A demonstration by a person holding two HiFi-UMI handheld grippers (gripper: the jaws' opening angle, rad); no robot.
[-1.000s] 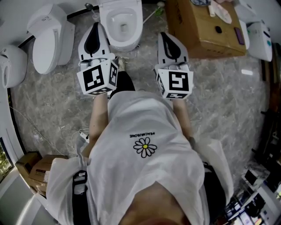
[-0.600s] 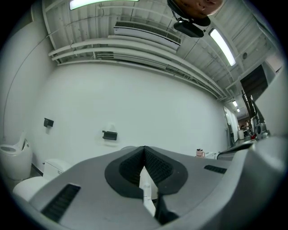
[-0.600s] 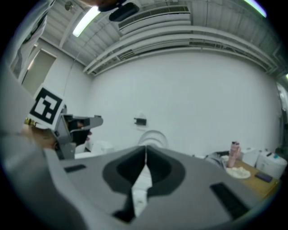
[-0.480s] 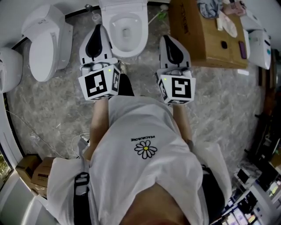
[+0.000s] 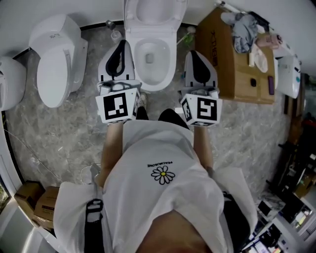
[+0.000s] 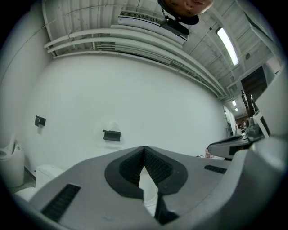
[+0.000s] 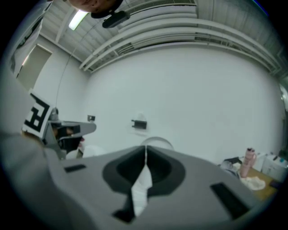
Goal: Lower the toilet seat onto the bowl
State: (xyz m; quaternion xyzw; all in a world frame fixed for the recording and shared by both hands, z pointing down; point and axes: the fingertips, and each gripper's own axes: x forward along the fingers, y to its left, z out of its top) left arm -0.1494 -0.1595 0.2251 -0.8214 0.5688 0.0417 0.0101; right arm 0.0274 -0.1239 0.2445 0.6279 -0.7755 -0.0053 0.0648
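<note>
We see the left gripper (image 6: 144, 149) with its two grey jaws pressed together and nothing between them. The right gripper (image 7: 145, 148) is the same: jaws closed, tips meeting, empty. Both point level toward a plain white wall (image 6: 135, 99).

From the head view, the left gripper (image 5: 120, 44) sits just left of a white ceramic toilet bowl (image 5: 168, 74), and the right gripper (image 5: 194, 53) sits just right of it, so the bowl lies between them. Neither gripper touches the toilet. The white toilet seat (image 5: 177, 15) is raised and stands upright at the far side of the bowl, with the bowl's opening uncovered.

Further left stands a second white toilet with its lid down (image 5: 57, 59). To the right is a brown cardboard box (image 5: 232, 64) with a grey cloth (image 5: 243, 29) lying on top. The floor is grey marbled stone (image 5: 59, 128). Nearest to us is the person's white T-shirt with a daisy print (image 5: 163, 170).
</note>
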